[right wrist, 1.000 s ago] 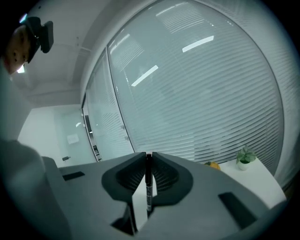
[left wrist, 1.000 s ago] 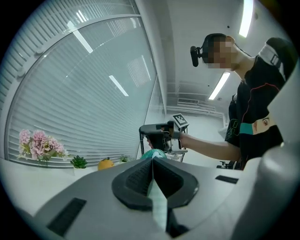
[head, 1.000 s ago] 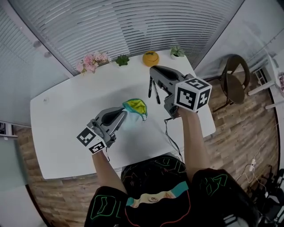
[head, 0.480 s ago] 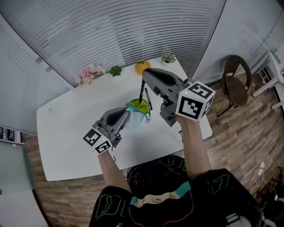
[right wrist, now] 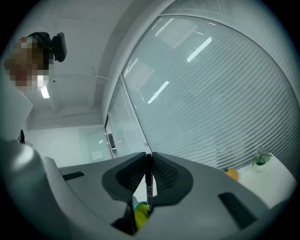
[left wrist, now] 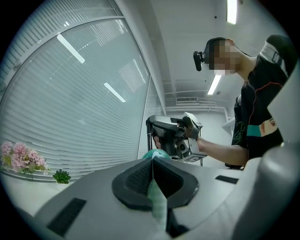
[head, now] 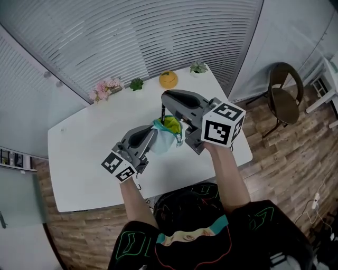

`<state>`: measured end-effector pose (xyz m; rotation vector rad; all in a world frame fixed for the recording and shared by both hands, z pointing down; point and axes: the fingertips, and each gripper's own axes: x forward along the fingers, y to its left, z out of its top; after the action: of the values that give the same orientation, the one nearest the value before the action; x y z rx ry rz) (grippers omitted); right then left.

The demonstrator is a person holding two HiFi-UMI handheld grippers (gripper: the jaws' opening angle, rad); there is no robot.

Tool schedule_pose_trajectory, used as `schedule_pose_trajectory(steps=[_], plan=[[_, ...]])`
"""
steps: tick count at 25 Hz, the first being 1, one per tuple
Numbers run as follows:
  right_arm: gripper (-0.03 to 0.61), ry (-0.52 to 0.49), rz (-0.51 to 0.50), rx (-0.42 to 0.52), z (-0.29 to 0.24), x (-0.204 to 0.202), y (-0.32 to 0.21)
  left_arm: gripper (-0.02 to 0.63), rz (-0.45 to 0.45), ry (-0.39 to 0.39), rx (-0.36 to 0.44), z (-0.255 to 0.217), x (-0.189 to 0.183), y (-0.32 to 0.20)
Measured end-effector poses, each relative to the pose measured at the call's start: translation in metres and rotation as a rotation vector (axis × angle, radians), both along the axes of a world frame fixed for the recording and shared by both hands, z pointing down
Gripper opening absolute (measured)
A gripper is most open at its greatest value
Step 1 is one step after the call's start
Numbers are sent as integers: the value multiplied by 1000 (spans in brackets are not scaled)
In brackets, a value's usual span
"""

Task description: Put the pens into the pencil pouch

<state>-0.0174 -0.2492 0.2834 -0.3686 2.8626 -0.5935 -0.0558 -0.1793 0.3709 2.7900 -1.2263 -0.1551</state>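
- White table [head: 79, 158] under slatted blinds; pouch [head: 169, 129] over its middle, apparently lifted clear.
- Left gripper [left wrist: 153, 161]: jaws together, pinching the pouch fabric at the rim, mouth facing up.
- Right gripper [right wrist: 148, 157]: clamped on a black pen [right wrist: 149, 183], long axis upright, tip down.
- Head view: pouch mouth sits at 6 o'clock from the right jaws, just under the pen tip. Judgement: a straight lowering should seat it.

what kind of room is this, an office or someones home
Most likely an office or meeting room: a white table with small potted plants along its far edge, slatted blinds across big glass walls, and strip lights on the ceiling.
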Motion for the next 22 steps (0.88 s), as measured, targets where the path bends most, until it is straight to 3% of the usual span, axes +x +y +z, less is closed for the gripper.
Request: schedule_pose_trajectory(steps=[7, 19, 22], plan=[[44, 91, -58, -13, 34, -12, 13, 0, -50, 45, 18, -3, -8, -1], [46, 449, -110, 102, 87, -14, 28, 2, -49, 32, 14, 5, -4, -13], [46, 480, -128, 79, 91, -11, 28, 0, -58, 62, 33, -3, -5, -11]])
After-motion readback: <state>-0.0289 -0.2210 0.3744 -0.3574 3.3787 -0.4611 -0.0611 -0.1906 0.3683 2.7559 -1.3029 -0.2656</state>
